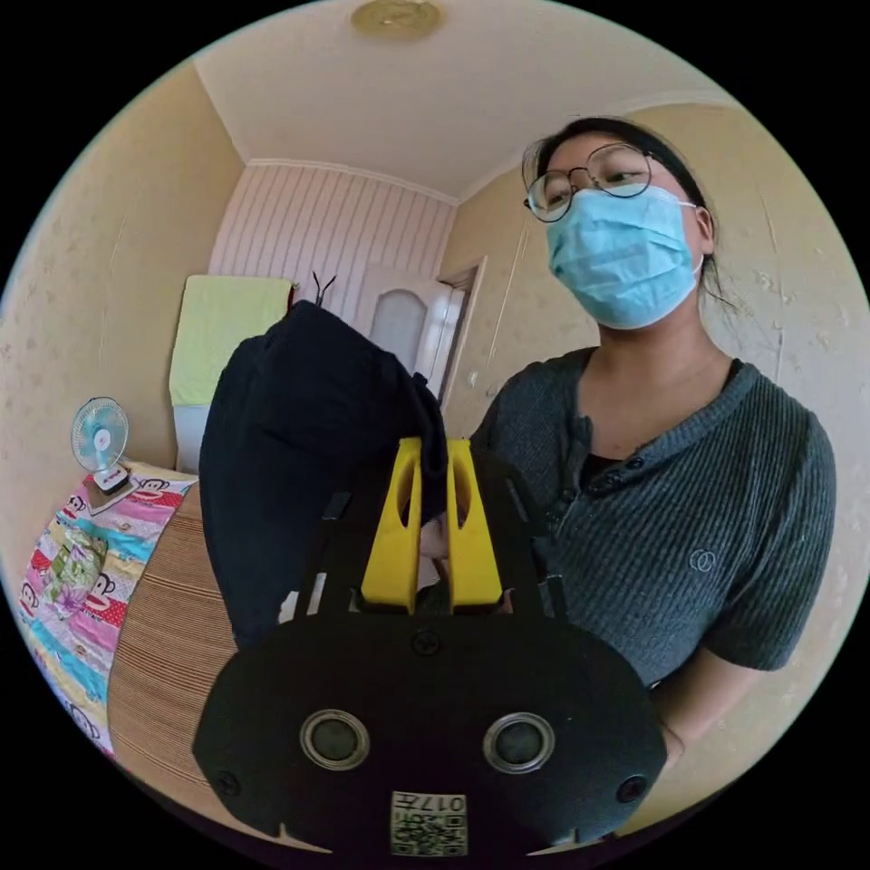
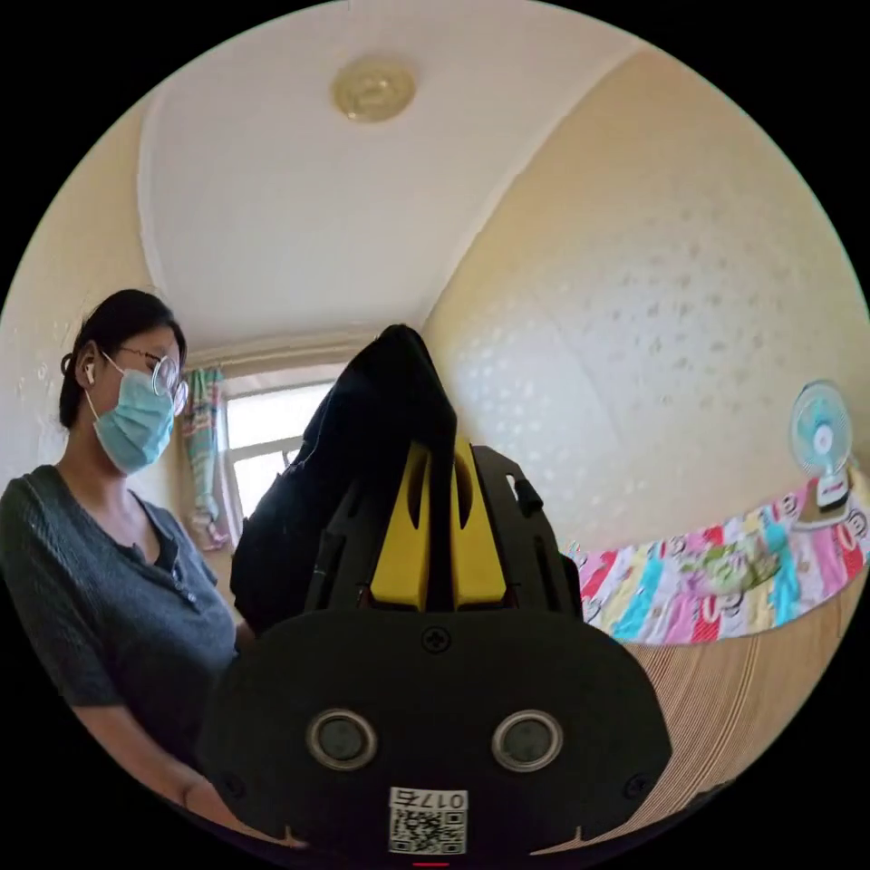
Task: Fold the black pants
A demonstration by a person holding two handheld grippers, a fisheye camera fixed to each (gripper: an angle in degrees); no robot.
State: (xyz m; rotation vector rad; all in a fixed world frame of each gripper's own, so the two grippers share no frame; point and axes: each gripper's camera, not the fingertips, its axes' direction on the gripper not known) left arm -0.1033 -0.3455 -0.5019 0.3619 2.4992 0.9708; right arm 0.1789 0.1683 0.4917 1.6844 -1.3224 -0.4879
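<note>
Left gripper view — gripper [image 1: 433, 453] clamping black pants [image 1: 290, 453]

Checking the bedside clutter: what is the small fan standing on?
The small fan stands on the colourful patterned quilt, on its own white base. What lies under the quilt there is covered.

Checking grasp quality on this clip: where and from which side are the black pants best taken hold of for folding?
At a fabric edge, from beside the cloth, much as now. The left gripper pinches a thin edge of the black pants between its yellow jaws, and the right gripper clamps a fold of them too. The pants hang bunched from both grips, so which edge is held cannot be told; probably spread corners would fold cleaner.
</note>
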